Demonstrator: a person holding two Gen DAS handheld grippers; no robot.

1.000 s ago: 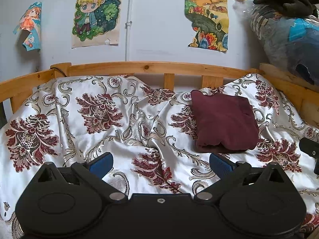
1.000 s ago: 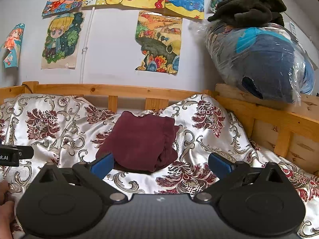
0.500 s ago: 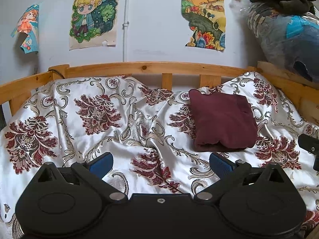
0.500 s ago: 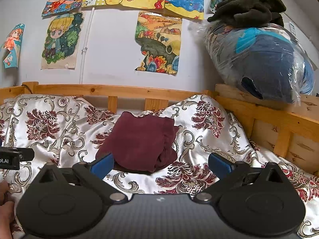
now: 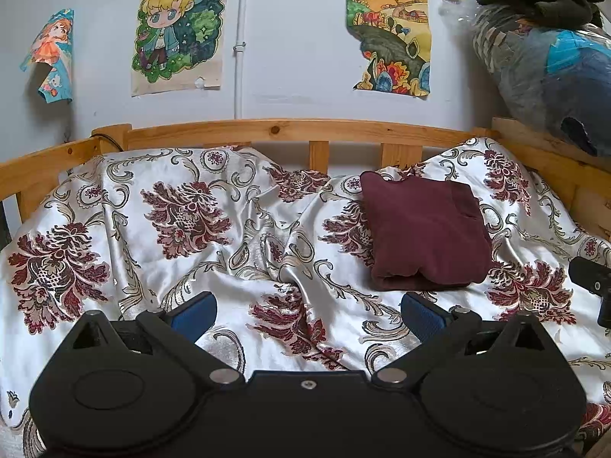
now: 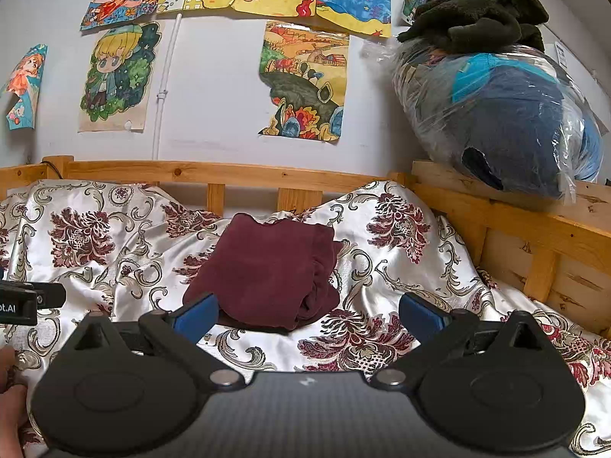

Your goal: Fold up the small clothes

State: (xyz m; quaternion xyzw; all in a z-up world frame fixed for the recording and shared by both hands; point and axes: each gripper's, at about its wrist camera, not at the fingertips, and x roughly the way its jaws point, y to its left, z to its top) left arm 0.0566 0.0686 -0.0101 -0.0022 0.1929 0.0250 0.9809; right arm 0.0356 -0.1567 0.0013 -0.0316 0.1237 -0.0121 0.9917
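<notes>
- Garment (image 6: 267, 267): maroon, lies folded on bedspread (image 5: 191, 229).
- Left gripper (image 5: 305, 311), right gripper (image 6: 305, 311): fingers apart, holding nothing.
- Leave bundle alone; lift clear without snagging satin.

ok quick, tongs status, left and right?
Left tongs: open, holding nothing, above the bedspread.
Right tongs: open, holding nothing, short of the folded maroon garment.

A satin floral bedspread (image 5: 198, 236) lies rumpled inside a wooden bed frame (image 5: 290, 129). Cartoon posters (image 6: 114, 80) hang on the wall, and a plastic-wrapped bundle (image 6: 508, 122) on the frame's right rail carries dark clothing (image 6: 477, 19).
</notes>
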